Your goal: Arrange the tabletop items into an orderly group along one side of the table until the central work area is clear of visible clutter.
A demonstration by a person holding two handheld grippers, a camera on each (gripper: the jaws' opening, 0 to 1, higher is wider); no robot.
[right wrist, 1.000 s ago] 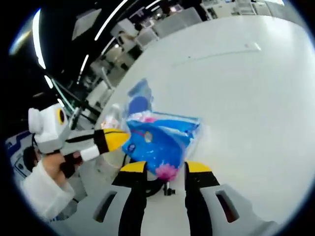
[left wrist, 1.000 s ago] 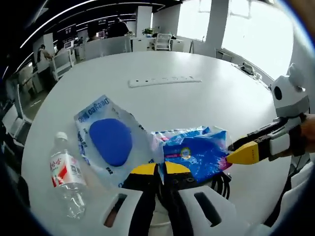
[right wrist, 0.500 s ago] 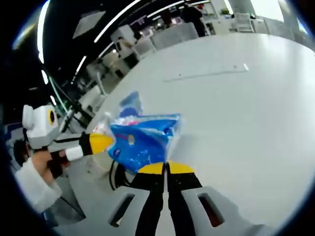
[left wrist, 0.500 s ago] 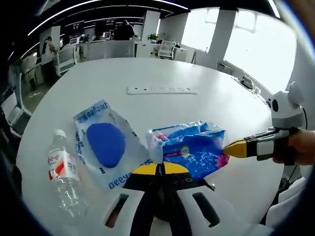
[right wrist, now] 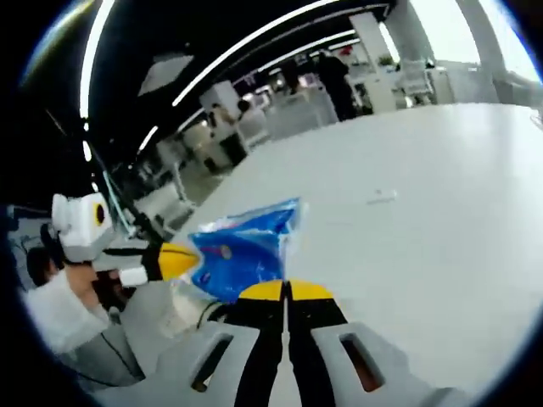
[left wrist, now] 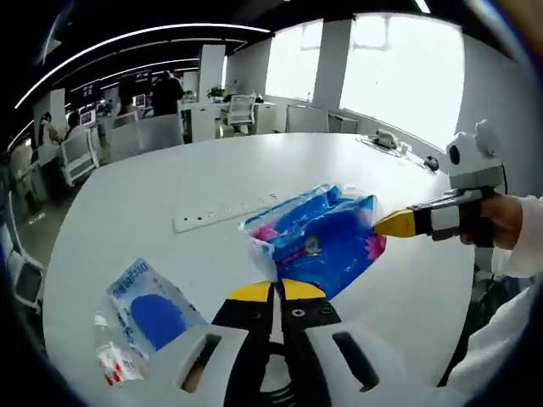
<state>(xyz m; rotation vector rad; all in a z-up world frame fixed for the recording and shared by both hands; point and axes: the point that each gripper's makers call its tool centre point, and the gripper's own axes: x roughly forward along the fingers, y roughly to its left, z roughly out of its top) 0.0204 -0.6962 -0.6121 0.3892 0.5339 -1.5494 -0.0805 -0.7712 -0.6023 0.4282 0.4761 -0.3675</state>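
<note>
While both grippers are pinching the blue packet (left wrist: 321,237) from opposite ends, the packet is hanging above the white table (left wrist: 170,191) rather than lying on it. In the left gripper view, the left gripper (left wrist: 272,291) is showing its yellow tips pressed together on the packet's near edge, and the right gripper (left wrist: 383,224) is coming in from the right side — its yellow tip is touching the packet's far corner. A hand (left wrist: 496,222) in a white sleeve is gripping that tool. In the right gripper view, the right gripper (right wrist: 286,292) is likewise closed on the packet (right wrist: 240,251), with the left gripper (right wrist: 185,259) meeting it from the left.

Lower left in the left gripper view, a clear bag with a blue pad (left wrist: 151,309) is lying flat on the table, and a water bottle (left wrist: 117,365) is lying just beside it — near the table's edge. A white power strip (left wrist: 222,212) is lying farther out, between the packet and the table's centre.
</note>
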